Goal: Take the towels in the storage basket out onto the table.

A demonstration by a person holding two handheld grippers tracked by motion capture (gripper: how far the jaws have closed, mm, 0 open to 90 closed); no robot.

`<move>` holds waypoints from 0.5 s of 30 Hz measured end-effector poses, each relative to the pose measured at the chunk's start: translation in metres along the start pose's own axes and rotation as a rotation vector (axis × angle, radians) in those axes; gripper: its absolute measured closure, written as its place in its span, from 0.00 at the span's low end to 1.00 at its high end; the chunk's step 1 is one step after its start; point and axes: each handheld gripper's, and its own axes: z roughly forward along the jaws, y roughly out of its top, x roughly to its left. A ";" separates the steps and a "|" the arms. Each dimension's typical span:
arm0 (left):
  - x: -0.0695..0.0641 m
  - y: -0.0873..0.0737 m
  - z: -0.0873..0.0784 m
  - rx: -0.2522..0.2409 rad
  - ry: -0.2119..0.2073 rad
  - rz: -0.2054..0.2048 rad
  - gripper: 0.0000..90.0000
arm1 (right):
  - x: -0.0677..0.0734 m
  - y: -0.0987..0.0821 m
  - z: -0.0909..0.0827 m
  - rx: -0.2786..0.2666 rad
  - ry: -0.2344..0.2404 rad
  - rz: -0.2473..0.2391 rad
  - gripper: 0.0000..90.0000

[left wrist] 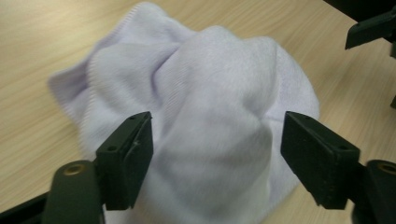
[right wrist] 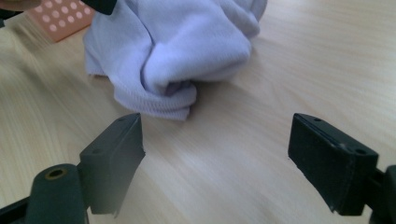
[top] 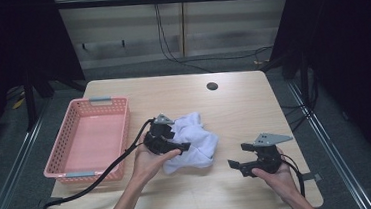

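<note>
Left gripper view: my left gripper [left wrist: 217, 158] stands wide, its jaws either side of the crumpled white knitted cloth [left wrist: 205, 116], pads not pressing it. My right gripper [right wrist: 219, 163] stands wide too, cloth just ahead on the pale wooden table [right wrist: 243, 140].

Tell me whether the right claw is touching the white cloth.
Apart. In the right gripper view the right claw stands open over bare table, with the white cloth lying beyond its jaws across a clear strip of wood.
</note>
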 end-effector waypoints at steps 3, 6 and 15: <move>0.002 -0.007 -0.017 -0.021 -0.002 0.008 0.27 | 0.007 0.011 0.006 0.001 0.008 -0.027 0.18; 0.001 -0.018 -0.033 -0.040 0.025 0.013 0.36 | 0.015 0.025 0.017 -0.006 0.024 -0.055 0.22; -0.012 -0.048 -0.062 -0.058 0.041 0.001 0.52 | 0.037 0.073 0.057 -0.029 0.127 -0.109 0.54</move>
